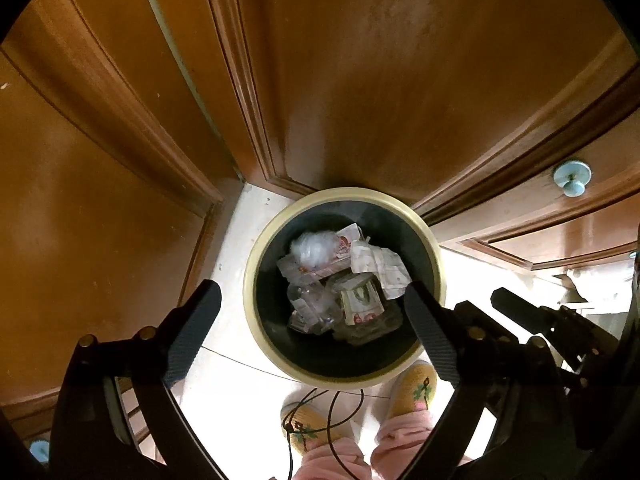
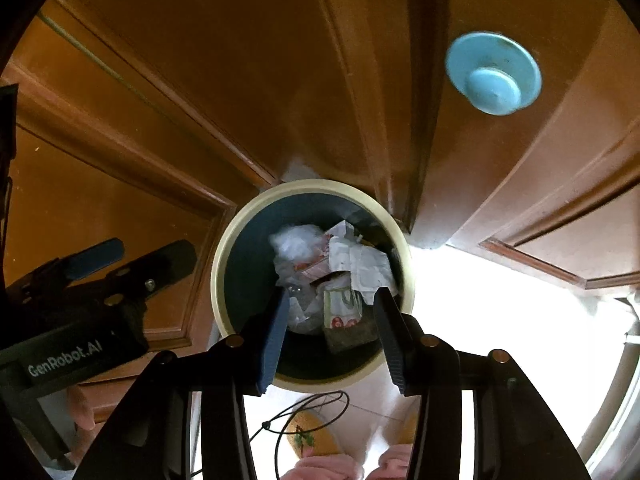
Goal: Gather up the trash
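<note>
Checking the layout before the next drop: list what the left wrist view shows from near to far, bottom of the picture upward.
Slippers on the floor → trash bin holding paper and wrappers → wooden cabinet door behind the bin.

Black grippers, pink trousers, yellow slippers

The left gripper (image 1: 312, 300) has 2 black fingers with bumpy dark pads (image 1: 190, 332) and round gold screws. The right gripper (image 2: 330, 312) looks the same, with blue-grey pads (image 2: 274, 340). White letters at 9 o'clock in the right view say "GenRobot.AI". A thin black cable (image 1: 332, 416) loops above yellow knitted slippers (image 1: 414, 388) and pink trouser legs (image 1: 404, 436).
</note>
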A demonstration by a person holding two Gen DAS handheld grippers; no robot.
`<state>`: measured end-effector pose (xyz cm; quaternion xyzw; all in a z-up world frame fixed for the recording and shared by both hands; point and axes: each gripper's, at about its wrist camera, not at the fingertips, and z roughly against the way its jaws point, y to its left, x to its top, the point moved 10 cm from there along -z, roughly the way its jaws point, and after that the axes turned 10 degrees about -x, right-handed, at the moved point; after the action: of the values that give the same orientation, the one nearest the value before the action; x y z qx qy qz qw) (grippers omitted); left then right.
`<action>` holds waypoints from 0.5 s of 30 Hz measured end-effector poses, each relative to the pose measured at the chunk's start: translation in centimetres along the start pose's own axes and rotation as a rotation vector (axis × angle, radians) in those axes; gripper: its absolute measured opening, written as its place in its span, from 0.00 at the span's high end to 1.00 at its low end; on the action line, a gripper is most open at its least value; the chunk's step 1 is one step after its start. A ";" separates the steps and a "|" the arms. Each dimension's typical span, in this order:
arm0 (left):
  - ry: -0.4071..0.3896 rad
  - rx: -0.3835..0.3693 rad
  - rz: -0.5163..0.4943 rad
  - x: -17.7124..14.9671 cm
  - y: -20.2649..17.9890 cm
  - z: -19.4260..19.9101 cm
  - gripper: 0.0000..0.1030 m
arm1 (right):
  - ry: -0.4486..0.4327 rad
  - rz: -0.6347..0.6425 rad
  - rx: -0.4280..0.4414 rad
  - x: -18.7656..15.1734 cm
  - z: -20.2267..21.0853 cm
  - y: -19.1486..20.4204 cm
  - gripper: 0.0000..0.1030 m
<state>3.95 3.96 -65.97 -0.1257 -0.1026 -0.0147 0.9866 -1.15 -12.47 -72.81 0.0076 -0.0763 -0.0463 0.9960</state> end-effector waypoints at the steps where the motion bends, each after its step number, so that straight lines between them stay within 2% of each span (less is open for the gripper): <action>1: 0.002 -0.002 0.000 -0.1 -0.1 -0.3 0.11 | 0.003 -0.007 0.000 -0.1 0.3 -0.1 0.57; 9: 0.023 -0.018 -0.008 -0.6 -1.2 2.7 0.10 | 0.031 -0.063 -0.002 -0.5 3.0 -1.9 0.57; 15: 0.026 -0.026 -0.013 -0.2 -2.9 7.9 0.10 | 0.044 -0.084 0.000 -0.2 8.4 -1.9 0.57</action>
<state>2.02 3.16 -57.81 -0.1377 -0.0904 -0.0238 0.9861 -2.78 -14.37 -64.54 0.0119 -0.0539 -0.0881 0.9946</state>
